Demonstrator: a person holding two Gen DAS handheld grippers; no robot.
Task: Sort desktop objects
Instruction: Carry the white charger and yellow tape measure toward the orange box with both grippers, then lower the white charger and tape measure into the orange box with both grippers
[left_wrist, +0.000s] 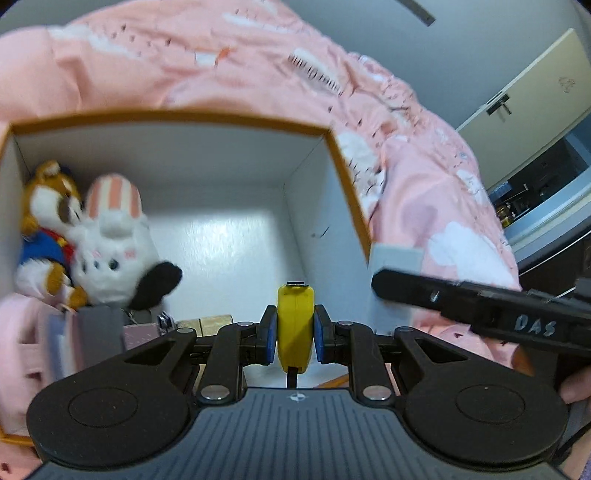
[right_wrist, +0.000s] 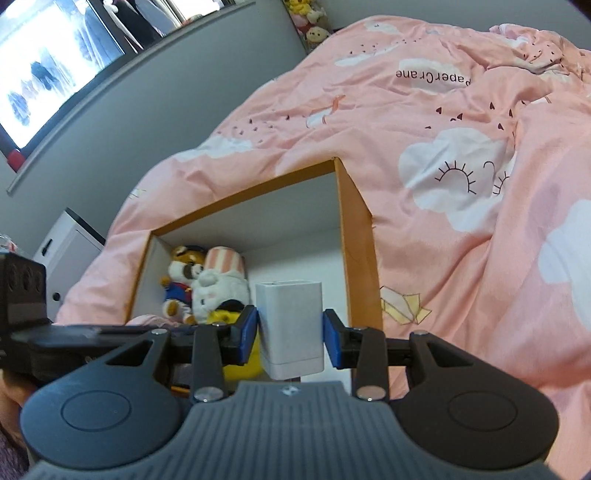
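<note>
Over pink bedding (right_wrist: 461, 258), white smooth rectangular charger block (right_wrist: 290, 328), yellow tape measure (left_wrist: 295, 325).

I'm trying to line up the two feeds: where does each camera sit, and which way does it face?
Left wrist: on the left gripper, looking down into the orange box; its jaws clamp a yellow object; the other gripper crosses at right.
Right wrist: on the right gripper, facing the box across the pink quilt; its jaws hold a white block; a hand shows at left.
Shared: the box, tiger plush and white plush.
</note>
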